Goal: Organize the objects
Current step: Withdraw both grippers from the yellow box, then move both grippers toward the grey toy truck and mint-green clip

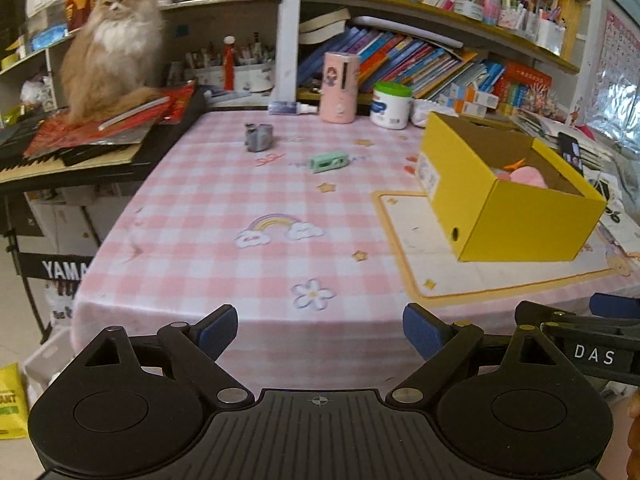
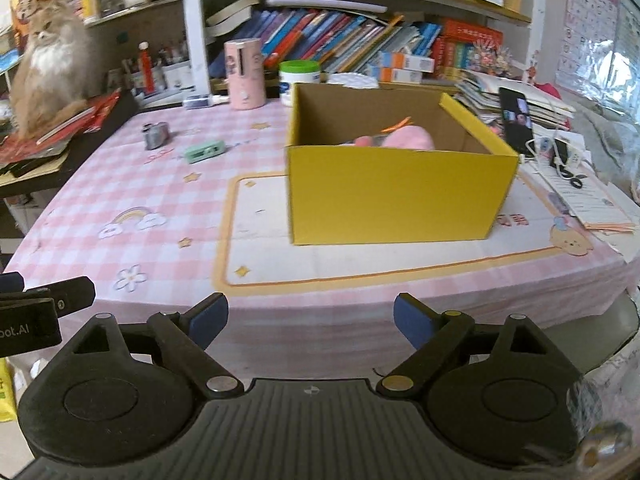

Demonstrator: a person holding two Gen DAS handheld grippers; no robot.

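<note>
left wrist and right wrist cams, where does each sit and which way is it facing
Left wrist: on the left gripper off the table's near edge, facing across the pink cloth toward the grey toy and green case; its open fingers and the right gripper show.
Right wrist: on the right gripper, facing the yellow box head-on; its open fingers and part of the left gripper show.
Shared: box, both small items, cat.

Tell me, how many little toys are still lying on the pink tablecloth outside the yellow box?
2: a grey one nearer the cat, a green one nearer the yellow box. Others may hide behind it.
</note>
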